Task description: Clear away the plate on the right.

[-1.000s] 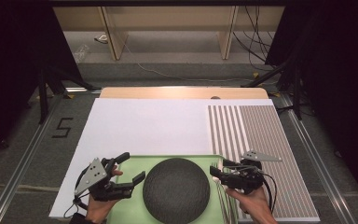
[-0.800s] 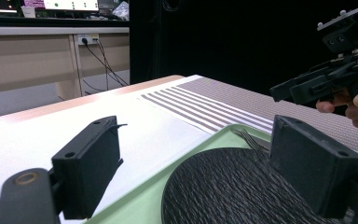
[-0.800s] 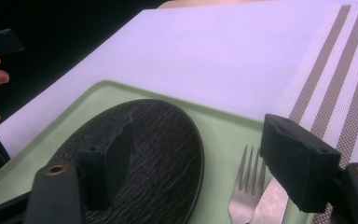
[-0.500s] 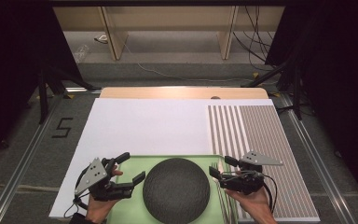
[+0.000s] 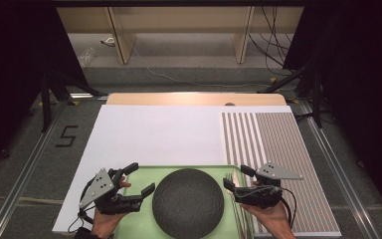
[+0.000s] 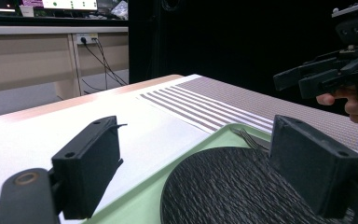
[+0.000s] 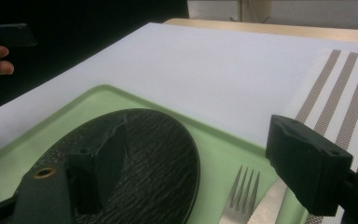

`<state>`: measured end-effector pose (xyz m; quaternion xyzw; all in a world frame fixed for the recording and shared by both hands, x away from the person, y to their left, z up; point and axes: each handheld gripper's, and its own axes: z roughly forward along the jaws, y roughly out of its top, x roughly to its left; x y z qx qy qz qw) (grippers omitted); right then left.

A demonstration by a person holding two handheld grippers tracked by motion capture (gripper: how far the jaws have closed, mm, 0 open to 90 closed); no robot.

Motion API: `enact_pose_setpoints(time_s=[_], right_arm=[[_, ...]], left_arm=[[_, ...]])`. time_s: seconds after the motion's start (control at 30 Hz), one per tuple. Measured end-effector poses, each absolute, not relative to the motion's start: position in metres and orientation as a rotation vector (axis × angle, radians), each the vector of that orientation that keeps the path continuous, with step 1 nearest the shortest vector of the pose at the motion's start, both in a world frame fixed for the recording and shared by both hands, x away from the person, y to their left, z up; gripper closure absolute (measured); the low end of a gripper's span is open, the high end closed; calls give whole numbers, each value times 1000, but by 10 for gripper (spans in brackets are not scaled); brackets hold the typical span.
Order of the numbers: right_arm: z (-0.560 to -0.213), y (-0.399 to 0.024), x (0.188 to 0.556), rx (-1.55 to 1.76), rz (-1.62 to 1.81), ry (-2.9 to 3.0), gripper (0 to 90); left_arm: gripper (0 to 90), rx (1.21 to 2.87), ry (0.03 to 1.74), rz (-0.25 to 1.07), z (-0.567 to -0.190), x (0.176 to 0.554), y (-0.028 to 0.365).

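A round black textured plate (image 5: 188, 201) lies on a pale green tray (image 5: 144, 174) at the near edge of the table. My left gripper (image 5: 140, 178) hovers just left of the plate, its jaws open and empty. My right gripper (image 5: 236, 178) sits just right of the plate, above a fork (image 7: 242, 191) and a knife (image 7: 270, 205) that lie on the tray's right side. Its jaws have just been opening and nothing is between them. In the left gripper view the plate (image 6: 233, 186) lies beyond the open jaws, with the right gripper (image 6: 317, 79) farther off.
The tray rests on a white sheet (image 5: 159, 134) covering most of the table. A brown-and-white striped mat (image 5: 273, 144) covers the right side. A wooden strip (image 5: 194, 98) runs along the far edge, with the floor, cables and shelving behind it.
The right gripper's jaws stand a little wider than a second ago. The left gripper, the plate and the cutlery have not moved.
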<state>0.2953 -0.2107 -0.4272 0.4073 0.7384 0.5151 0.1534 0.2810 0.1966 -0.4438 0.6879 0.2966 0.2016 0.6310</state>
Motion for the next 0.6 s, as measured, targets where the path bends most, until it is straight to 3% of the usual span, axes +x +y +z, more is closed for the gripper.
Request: enact_pose_setpoints(time_s=[0.6], right_arm=[[-425, -211, 292, 1130, 1494, 2090, 211]], left_arm=[[160, 1573, 678, 463, -444, 282, 196]])
